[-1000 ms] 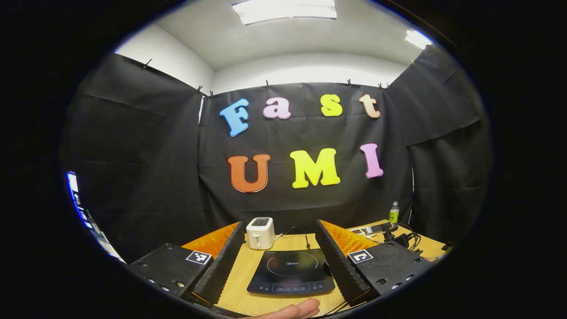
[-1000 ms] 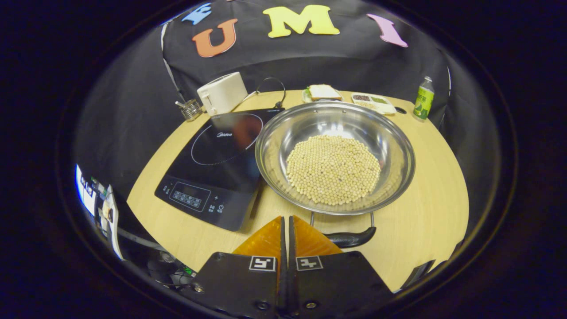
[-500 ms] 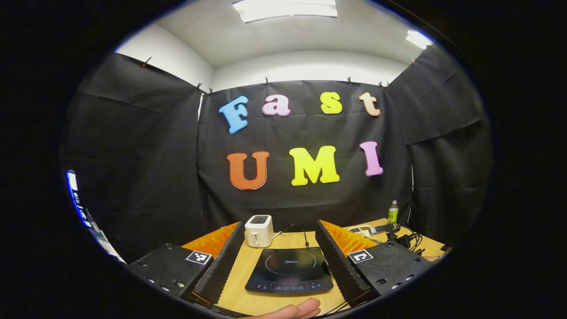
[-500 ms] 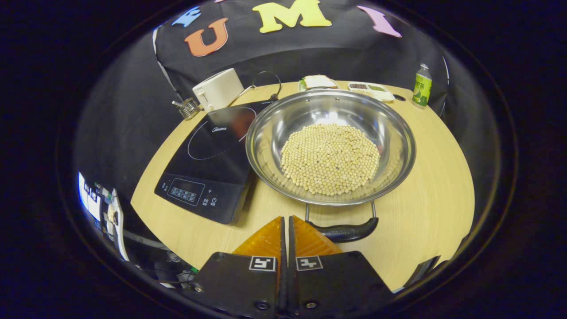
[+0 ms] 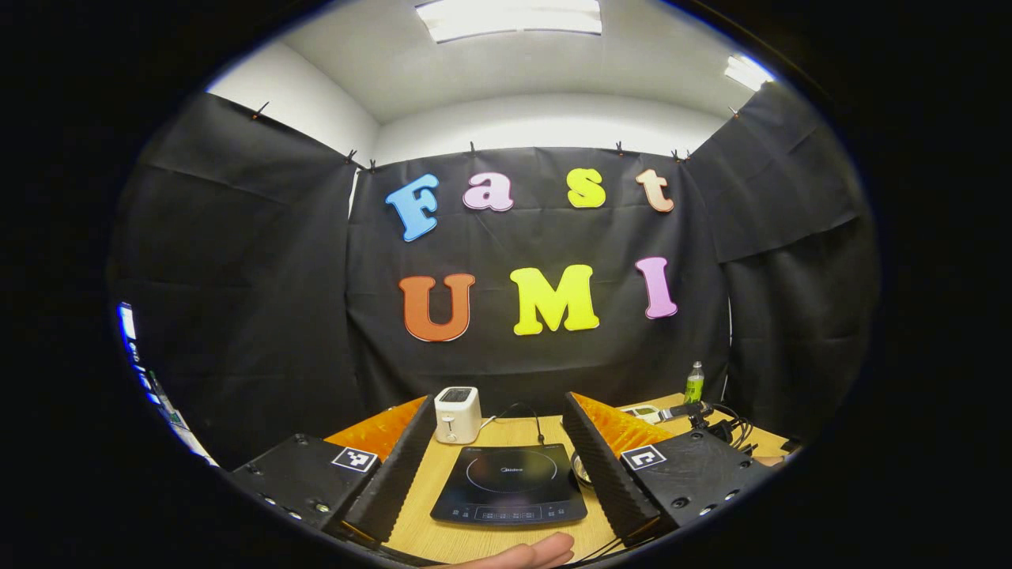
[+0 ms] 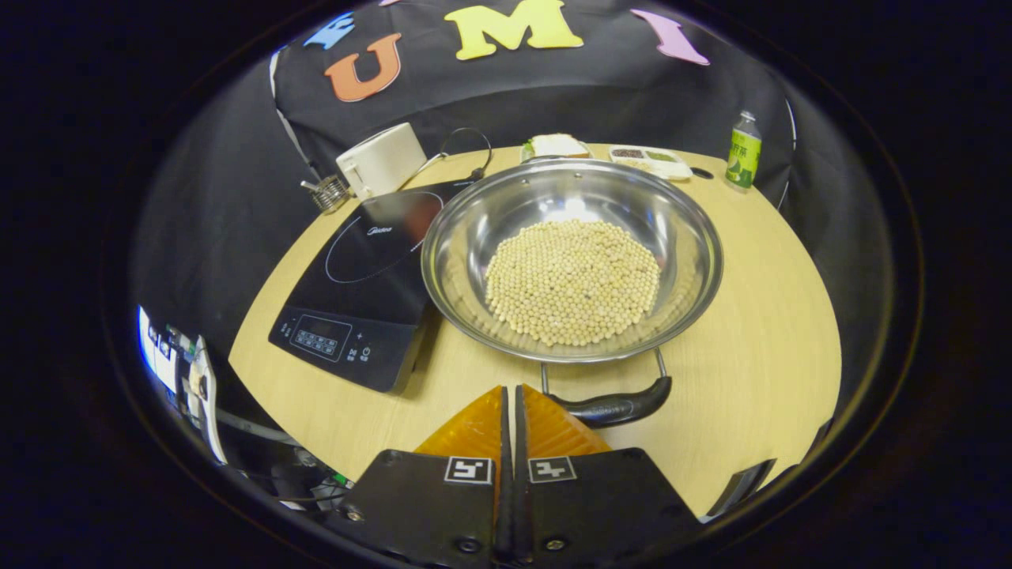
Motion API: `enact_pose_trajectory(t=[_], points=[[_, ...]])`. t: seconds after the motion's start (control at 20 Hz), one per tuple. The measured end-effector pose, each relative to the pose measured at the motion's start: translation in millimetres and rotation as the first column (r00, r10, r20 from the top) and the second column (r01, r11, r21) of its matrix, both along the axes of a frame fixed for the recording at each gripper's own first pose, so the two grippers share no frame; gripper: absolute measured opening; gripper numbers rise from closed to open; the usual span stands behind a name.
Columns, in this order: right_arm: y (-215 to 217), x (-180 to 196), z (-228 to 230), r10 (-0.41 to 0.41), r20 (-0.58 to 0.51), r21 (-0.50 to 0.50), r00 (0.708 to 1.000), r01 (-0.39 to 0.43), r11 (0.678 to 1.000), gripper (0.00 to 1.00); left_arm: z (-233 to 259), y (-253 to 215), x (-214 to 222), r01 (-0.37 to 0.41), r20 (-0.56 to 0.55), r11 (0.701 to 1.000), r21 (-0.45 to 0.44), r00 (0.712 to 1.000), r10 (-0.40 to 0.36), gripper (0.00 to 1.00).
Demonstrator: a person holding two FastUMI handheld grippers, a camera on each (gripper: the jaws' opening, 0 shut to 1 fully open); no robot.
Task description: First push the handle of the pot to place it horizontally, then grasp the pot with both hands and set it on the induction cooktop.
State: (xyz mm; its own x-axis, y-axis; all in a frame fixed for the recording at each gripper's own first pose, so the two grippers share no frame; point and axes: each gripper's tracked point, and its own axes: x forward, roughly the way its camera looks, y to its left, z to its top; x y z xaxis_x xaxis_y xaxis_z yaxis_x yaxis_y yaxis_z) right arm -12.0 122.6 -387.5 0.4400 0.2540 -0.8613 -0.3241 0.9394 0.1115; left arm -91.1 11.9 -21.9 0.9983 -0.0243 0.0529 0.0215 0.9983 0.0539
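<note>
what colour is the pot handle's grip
Black, on the pot handle; it shows best in the right gripper view.

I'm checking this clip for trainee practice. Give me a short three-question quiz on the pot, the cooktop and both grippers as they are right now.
1. True or false: the pot sits fully on the cooktop.
2. What fills the pot? A) water B) pale beans C) rice noodles
3. Fill in: the right gripper is ___, while the left gripper is ___.

Key: 1 false, it stands on the table beside it. 2 B. 3 shut, open.
</note>
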Motion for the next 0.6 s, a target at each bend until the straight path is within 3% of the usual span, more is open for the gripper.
enact_pose_trajectory(t=[0.6], points=[[-40.4, 14.4, 1.0, 0.009, 0.041, -0.052, 0.999, -0.007, 0.999, 0.04, 9.3, -13.0, 0.1, 0.02, 0.014, 0.999, -0.026, 1.0, -0.02, 0.96]])
